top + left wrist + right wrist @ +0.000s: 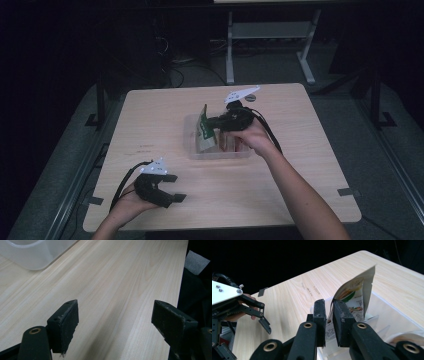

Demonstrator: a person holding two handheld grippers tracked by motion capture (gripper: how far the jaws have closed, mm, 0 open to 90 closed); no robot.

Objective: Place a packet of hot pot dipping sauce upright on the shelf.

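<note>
A green and white snack packet [203, 131] [355, 293] stands upright at the left end of a clear plastic bin [192, 150] [387, 315] in the middle of the table. My right gripper [210, 122] [329, 303] reaches in from the right. Its jaws stand a little apart around the packet's lower edge, with a slim gap showing between them. My left gripper [176, 188] [115, 312] rests low over the table's near left part, open wide, with bare wood between its fingers. It also appears at the left of the right gripper view [263, 317].
More packets [232, 142] lie in the bin under my right hand. A corner of the bin [27, 255] shows in the left gripper view. Tape marks [347, 192] sit near the table's front corners. A metal frame [270, 30] stands on the floor beyond the table.
</note>
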